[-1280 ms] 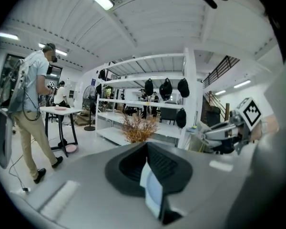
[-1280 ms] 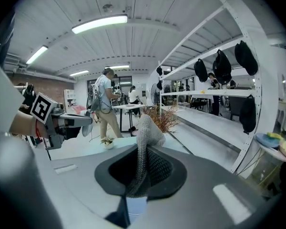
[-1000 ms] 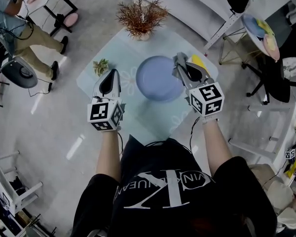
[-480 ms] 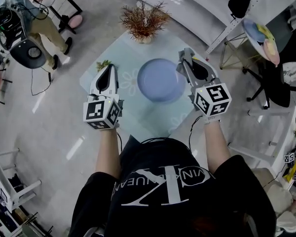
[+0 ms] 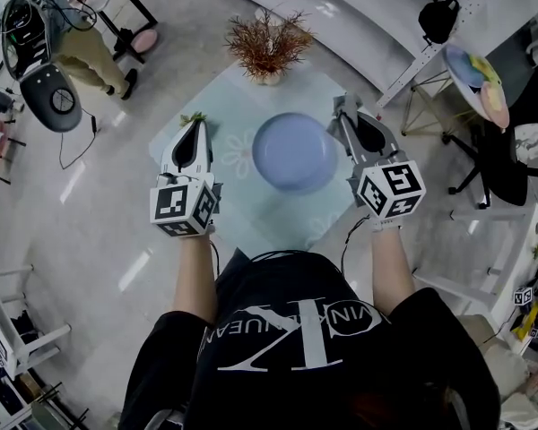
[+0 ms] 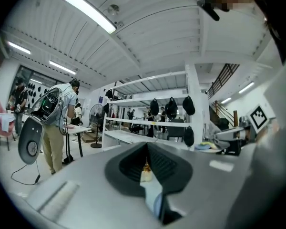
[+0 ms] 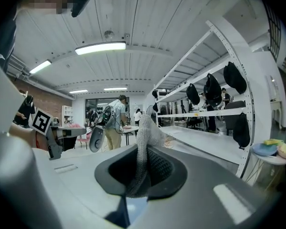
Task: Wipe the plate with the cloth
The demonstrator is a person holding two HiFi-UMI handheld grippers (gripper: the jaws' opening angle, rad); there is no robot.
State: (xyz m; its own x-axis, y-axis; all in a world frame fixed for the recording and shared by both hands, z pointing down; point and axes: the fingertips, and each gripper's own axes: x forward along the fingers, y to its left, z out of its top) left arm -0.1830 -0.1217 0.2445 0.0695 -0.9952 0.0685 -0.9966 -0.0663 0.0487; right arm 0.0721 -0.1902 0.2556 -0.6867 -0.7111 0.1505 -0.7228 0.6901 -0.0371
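Note:
A round pale-blue plate [image 5: 295, 152] lies in the middle of the small table [image 5: 251, 209], between my two grippers. My left gripper [image 5: 197, 122] hovers to the plate's left, its jaws together with nothing in them; in the left gripper view the left gripper [image 6: 148, 175] shows only a thin slit. My right gripper [image 5: 343, 106] hangs just past the plate's right rim. It is shut on a grey knitted cloth [image 7: 144, 144], a fold of which sticks up out of the jaws. Both gripper views look out level across the room, not down at the plate.
A vase of dried brown twigs [image 5: 269, 43] stands at the table's far edge. A small green sprig [image 5: 190, 116] peeks out by the left gripper's tip. A person with a backpack [image 5: 36, 25] stands at far left. Shelving and a stand with plates [image 5: 475, 70] are at right.
The right gripper, which overlapped the plate's right rim, has shifted outward beside it, hiding the yellow item there. The left gripper has hardly moved.

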